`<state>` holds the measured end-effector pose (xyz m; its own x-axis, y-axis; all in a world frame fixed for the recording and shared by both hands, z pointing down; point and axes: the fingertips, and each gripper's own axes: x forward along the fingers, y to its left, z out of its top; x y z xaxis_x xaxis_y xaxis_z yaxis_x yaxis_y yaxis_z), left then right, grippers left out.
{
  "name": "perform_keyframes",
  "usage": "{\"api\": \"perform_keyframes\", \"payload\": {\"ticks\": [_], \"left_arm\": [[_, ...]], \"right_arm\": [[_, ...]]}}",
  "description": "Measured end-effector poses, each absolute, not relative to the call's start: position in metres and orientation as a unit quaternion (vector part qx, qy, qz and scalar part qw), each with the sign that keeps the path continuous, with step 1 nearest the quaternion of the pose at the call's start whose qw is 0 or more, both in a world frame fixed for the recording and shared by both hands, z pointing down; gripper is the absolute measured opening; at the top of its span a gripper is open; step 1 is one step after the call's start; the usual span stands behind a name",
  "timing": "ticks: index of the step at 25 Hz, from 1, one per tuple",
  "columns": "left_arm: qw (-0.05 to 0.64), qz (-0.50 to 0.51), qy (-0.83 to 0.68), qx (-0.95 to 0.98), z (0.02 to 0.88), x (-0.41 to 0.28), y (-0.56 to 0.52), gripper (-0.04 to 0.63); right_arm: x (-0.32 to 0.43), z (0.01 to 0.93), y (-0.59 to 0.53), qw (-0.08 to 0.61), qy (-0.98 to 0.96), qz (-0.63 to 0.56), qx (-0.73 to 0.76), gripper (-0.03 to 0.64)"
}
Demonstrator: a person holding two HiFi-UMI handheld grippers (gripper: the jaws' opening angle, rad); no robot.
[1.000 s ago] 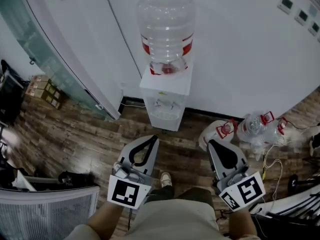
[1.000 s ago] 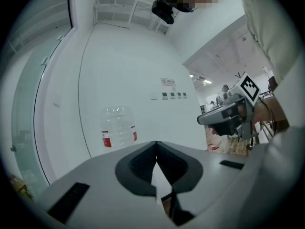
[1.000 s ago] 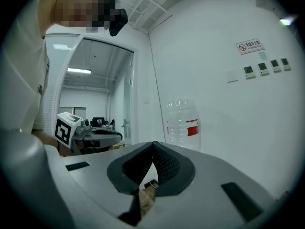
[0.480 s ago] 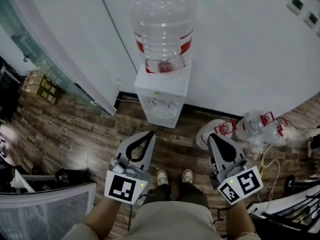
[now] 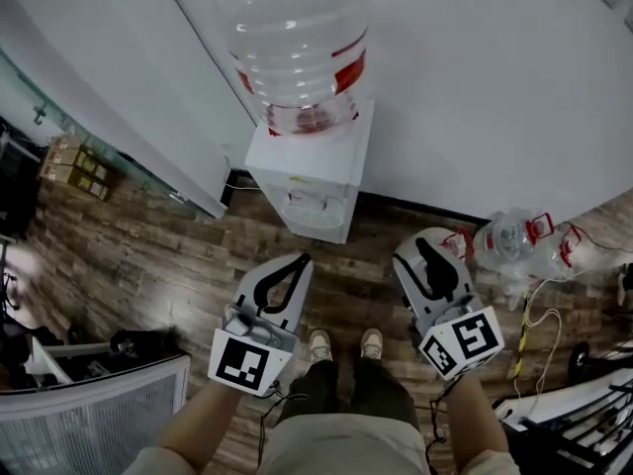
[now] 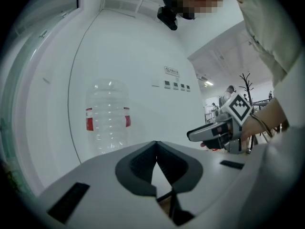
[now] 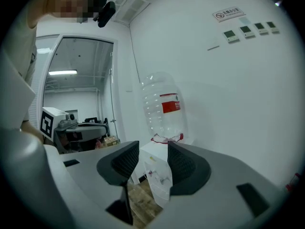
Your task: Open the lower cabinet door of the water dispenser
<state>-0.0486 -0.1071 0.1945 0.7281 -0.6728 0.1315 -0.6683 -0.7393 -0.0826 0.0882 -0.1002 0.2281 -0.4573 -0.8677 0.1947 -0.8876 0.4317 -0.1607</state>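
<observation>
As you step in on the water dispenser (image 5: 315, 176), which now looms larger straight ahead, your right gripper (image 5: 425, 248) has just been opening. Its jaws stand apart, empty, framing the dispenser's front. Your left gripper (image 5: 300, 262) keeps its jaws together on nothing. Both have sunk lower. The lower cabinet door (image 7: 162, 194) sits shut beneath the taps, well out of reach yet, so I'd call this the approach.

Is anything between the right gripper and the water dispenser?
Nothing visible. Only bare floor lies between the right gripper, whose empty jaws have just been opening, and the water dispenser. Spare bottles lie off to the side.
</observation>
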Motion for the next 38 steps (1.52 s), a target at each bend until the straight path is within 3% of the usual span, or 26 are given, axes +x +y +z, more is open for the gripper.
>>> {"api": "perform_keyframes", "payload": {"ticks": [16,38], "left_arm": [[-0.003,-0.098,0.386,-0.917,0.363,-0.010,-0.191,0.006],[-0.054,-0.149,0.391,-0.907,0.640,0.004,-0.245,0.006]], "right_arm": [[0.090,0.440,-0.203,0.079,-0.850,0.150,0.498,0.328],[0.079,0.761,-0.266,0.157,-0.861,0.165,0.455,0.334]]}}
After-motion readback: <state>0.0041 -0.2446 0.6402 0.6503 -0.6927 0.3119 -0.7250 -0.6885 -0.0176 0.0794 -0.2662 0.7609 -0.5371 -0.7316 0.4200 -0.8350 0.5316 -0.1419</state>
